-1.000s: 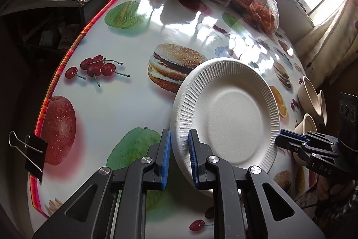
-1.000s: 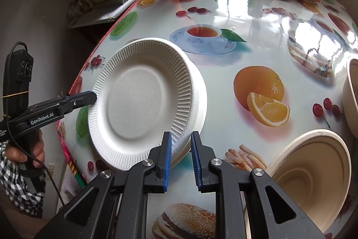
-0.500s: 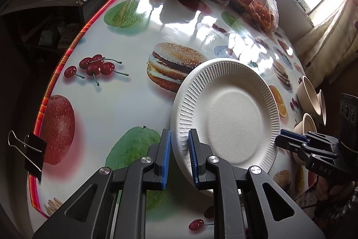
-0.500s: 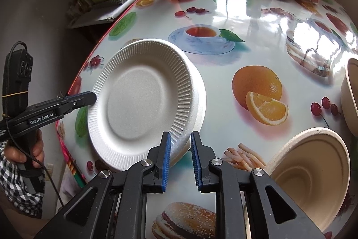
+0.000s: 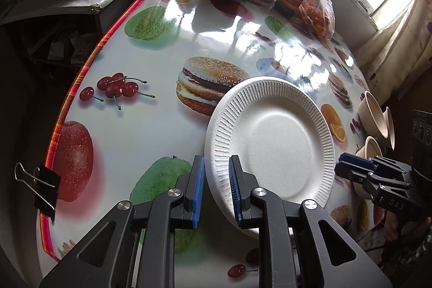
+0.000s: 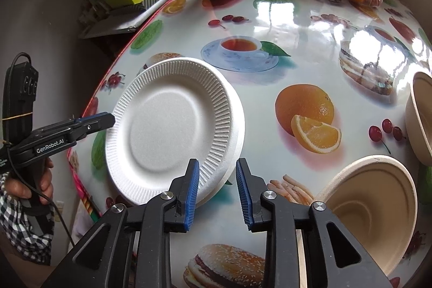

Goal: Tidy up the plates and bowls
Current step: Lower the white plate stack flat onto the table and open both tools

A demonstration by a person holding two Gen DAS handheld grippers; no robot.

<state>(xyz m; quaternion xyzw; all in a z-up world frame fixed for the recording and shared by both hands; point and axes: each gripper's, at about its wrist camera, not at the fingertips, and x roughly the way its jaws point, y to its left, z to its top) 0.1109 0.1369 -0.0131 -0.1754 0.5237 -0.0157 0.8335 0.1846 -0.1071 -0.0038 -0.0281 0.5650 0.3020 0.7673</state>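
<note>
Glossy fruit-print surface (image 6: 297, 18) is carrying a white ribbed foam plate stack (image 6: 172, 126) near its edge, tan bowls (image 6: 378, 207) sitting well apart. Left tool (image 5: 216, 190) and right tool (image 6: 217, 193) are both spreading open, plate rim between the pads without pressing. Releasing well means backing straight off so the light plates aren't sliding out of line.

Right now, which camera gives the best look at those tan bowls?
The right wrist view: one tan bowl lies near, its whole inside open to the camera, another cut off at the edge. The left wrist view shows the tan bowls only small and edge-on at the table's far side.
</note>
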